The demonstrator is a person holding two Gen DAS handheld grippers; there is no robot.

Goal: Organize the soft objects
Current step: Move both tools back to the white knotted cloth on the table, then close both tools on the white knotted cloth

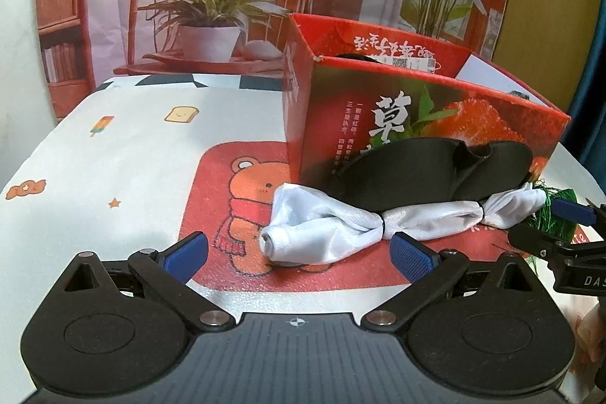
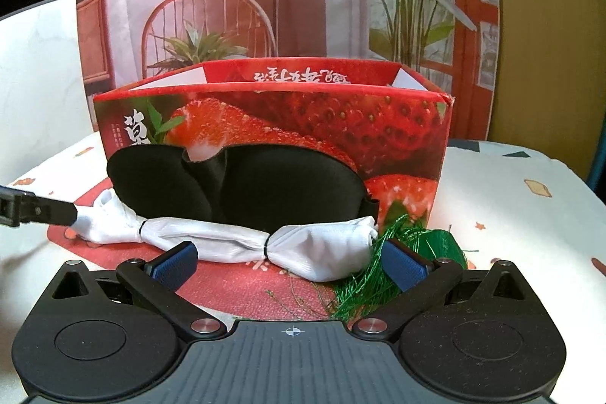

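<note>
Left claw (image 1: 299,252) and right claw (image 2: 291,262), ribbed blue pads spread apart, empty. Ahead of both: glossy white satin cloth roll (image 2: 242,237), cinched by two thin bands, lying on the table (image 1: 132,154); moulded black sleep mask (image 2: 235,184) leaning on a printed cardboard strawberry box (image 2: 378,124). Wiry green tinsel tuft (image 2: 378,275) touching right claw's right pad.
</note>
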